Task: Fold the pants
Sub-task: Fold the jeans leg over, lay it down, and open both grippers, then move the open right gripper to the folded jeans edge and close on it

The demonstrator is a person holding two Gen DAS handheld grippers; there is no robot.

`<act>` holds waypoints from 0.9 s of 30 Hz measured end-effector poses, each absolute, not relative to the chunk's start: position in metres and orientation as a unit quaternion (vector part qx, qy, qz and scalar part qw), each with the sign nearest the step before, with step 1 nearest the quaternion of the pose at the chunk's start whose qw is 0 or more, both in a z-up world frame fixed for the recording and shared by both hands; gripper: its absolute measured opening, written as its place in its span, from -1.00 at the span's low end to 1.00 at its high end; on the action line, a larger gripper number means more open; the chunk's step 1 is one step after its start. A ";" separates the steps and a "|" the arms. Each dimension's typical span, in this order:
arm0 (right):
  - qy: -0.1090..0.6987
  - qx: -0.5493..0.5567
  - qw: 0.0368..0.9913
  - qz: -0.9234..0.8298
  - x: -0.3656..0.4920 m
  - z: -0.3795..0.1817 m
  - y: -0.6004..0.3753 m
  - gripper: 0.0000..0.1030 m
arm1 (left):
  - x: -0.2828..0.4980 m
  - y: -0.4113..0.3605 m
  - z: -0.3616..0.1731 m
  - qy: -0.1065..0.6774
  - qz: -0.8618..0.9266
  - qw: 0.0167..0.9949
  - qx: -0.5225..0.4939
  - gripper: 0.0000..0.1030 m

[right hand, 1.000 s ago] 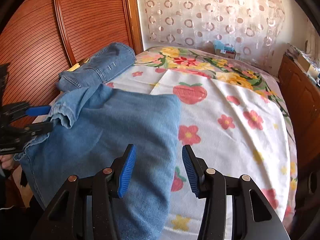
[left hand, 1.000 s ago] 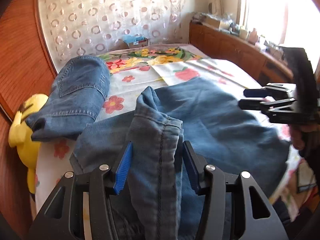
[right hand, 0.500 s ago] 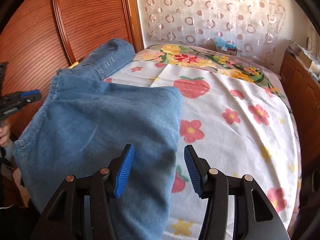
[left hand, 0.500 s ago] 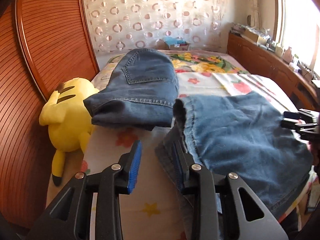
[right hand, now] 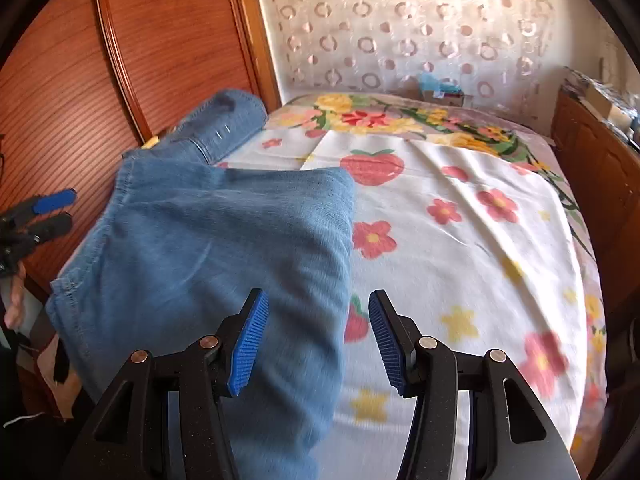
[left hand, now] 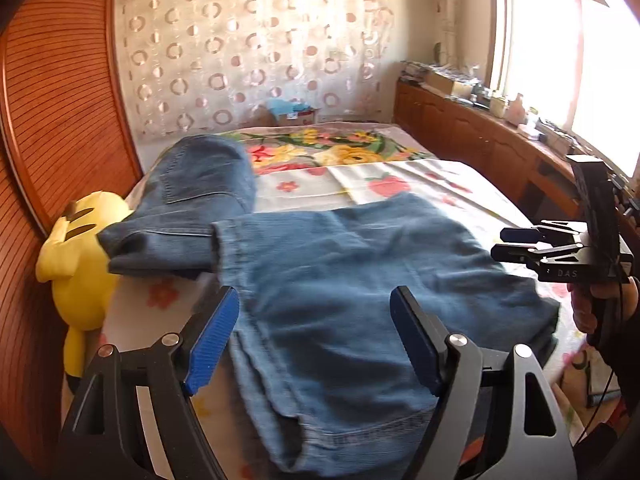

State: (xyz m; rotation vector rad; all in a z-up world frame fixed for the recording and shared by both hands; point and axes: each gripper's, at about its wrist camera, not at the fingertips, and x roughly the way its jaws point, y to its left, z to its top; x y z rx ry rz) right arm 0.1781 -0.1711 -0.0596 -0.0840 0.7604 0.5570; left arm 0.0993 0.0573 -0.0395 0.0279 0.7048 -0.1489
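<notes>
1. The light-blue pants [left hand: 360, 288] lie folded over on the near-left part of the bed [right hand: 480, 240], their lower end hanging over the bed's near edge.
2. The left gripper [left hand: 314, 340] hangs above the denim; its fingers have just been opening, now stand wide apart and hold nothing.
3. The right gripper [right hand: 316, 340] hovers at the fold's right edge, fingers apart and empty.
4. A second, darker folded pair [left hand: 192, 200] touches the pants' far-left corner, beside a yellow plush toy [left hand: 80, 272].
5. Risk: the overhanging part could slide off and undo the fold; a careless next grasp may snag the neighbouring pair.
</notes>
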 end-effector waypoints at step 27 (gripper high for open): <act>0.377 0.001 0.898 0.228 0.107 -0.085 -0.206 0.11 | 0.078 -0.004 -0.107 0.402 -0.121 0.907 0.039 0.53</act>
